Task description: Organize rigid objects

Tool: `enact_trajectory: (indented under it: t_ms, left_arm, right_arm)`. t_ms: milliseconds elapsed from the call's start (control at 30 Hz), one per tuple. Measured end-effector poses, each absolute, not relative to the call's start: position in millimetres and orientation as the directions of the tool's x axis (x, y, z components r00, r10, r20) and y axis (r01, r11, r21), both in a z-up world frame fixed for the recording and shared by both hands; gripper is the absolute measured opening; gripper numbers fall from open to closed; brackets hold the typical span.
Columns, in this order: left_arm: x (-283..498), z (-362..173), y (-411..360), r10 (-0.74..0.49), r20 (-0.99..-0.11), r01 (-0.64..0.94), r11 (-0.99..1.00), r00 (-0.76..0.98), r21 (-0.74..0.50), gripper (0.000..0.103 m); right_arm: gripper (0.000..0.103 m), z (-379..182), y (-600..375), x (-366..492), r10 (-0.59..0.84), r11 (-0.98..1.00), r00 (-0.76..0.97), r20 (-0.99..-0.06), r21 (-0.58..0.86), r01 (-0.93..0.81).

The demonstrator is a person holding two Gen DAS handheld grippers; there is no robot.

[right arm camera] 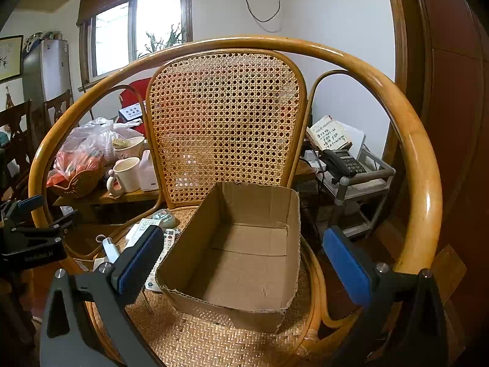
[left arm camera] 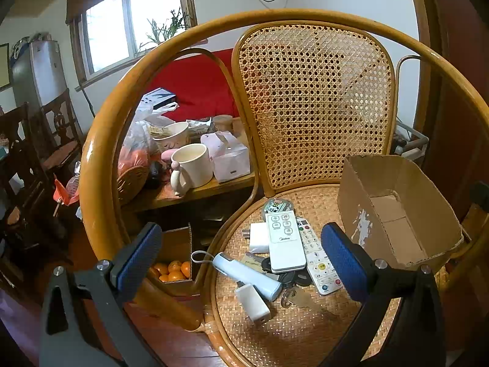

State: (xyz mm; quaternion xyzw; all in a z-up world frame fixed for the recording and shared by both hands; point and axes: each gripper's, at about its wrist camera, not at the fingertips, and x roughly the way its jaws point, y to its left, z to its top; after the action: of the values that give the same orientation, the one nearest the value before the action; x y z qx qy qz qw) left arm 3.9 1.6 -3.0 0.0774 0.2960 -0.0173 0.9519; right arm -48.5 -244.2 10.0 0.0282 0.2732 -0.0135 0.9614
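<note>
both grippers gape wide over a woven rattan chair seat (right arm camera: 189, 336) by a window (left arm camera: 128, 27).

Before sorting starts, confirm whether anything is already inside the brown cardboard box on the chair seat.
No, the brown cardboard box shows only its bare floor, while the white remote control and other items lie on the woven rattan chair seat.
</note>
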Motion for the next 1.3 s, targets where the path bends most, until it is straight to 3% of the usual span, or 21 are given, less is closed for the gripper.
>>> enact_trajectory:
  t_ms: [1300]
  left_arm:
    - [6.4, -5.9, 0.4, 0.018, -0.581, 0.084, 0.985, 0.814, 0.148, 0.103]
  right_arm:
    - [0.103, 9.3, -242.7, -49.0, -0.015, 0.998, 0.846, -0.533, 0.039, 0.043]
